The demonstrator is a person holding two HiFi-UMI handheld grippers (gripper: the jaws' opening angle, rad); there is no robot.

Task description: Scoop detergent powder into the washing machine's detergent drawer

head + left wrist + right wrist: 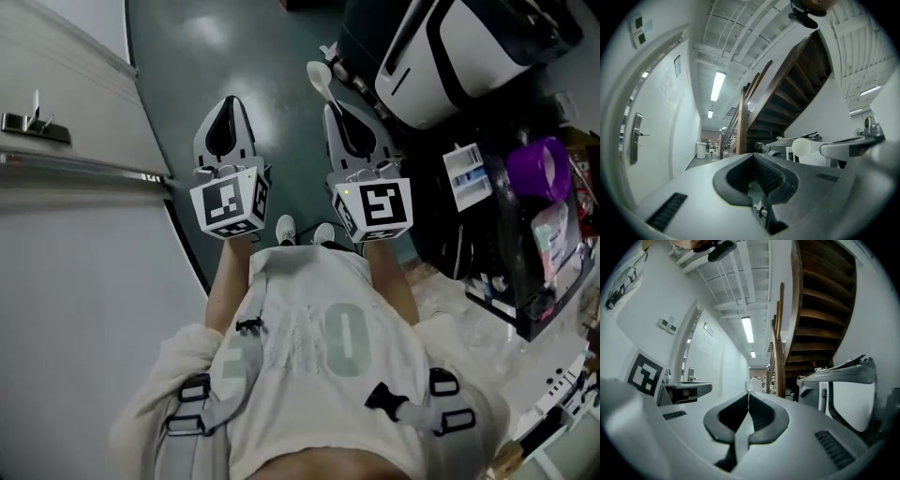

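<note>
Task barely begun: right gripper (334, 111) clamped on the spoon (319, 77) just left of the washer (450, 56), left gripper (230, 103) closed on nothing farther left; scooping powder and filling the apparent drawer (466, 176) beside the washer remain.

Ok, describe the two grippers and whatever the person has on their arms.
The left gripper and right gripper are pale grey shells tapering to a tip, with black ribbed pads around a teardrop opening. Each carries a white cube with black square markers; the right cube has a small green light. Forearms are uncovered; loose cream top, grey straps, black buckles.
</note>
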